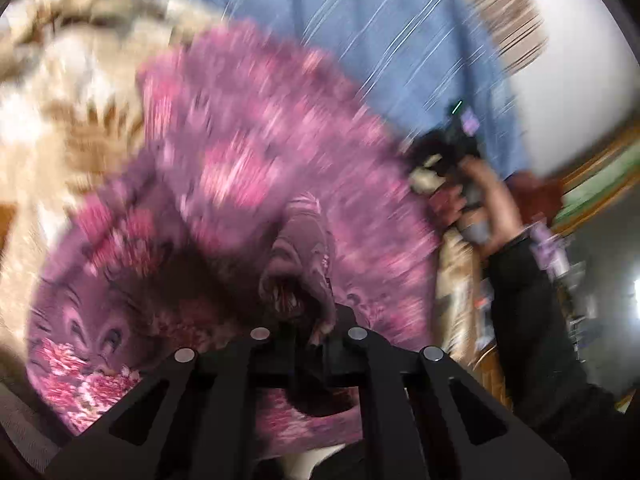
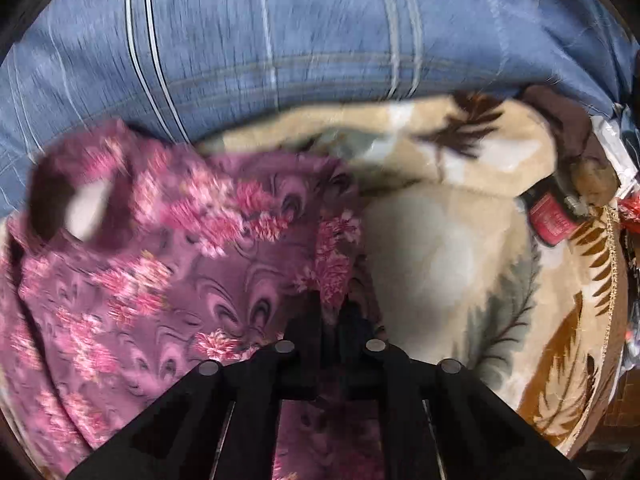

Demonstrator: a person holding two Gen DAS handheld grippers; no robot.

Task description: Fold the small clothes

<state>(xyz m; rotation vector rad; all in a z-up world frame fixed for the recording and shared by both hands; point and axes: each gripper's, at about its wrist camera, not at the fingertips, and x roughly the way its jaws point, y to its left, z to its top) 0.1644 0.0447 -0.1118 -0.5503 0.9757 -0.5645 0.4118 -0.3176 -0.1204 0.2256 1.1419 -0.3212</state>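
A small purple garment (image 1: 248, 168) with pink flower print is held up between both grippers over a beige patterned blanket (image 1: 60, 120). My left gripper (image 1: 308, 320) is shut on a bunched edge of the garment. My right gripper (image 2: 334, 312) is shut on another edge of the same garment (image 2: 160, 264), which hangs to its left with a neck or arm hole showing. In the left wrist view the right gripper (image 1: 460, 156) shows far right, in a hand, at the cloth's other end. The left view is blurred by motion.
A blue striped pillow (image 2: 280, 40) lies behind the blanket (image 2: 440, 248). A red-labelled small bottle (image 2: 550, 220) and foil packets (image 2: 616, 140) lie at the blanket's right edge. A white wall (image 1: 580, 60) and wooden furniture (image 1: 592, 196) show at right.
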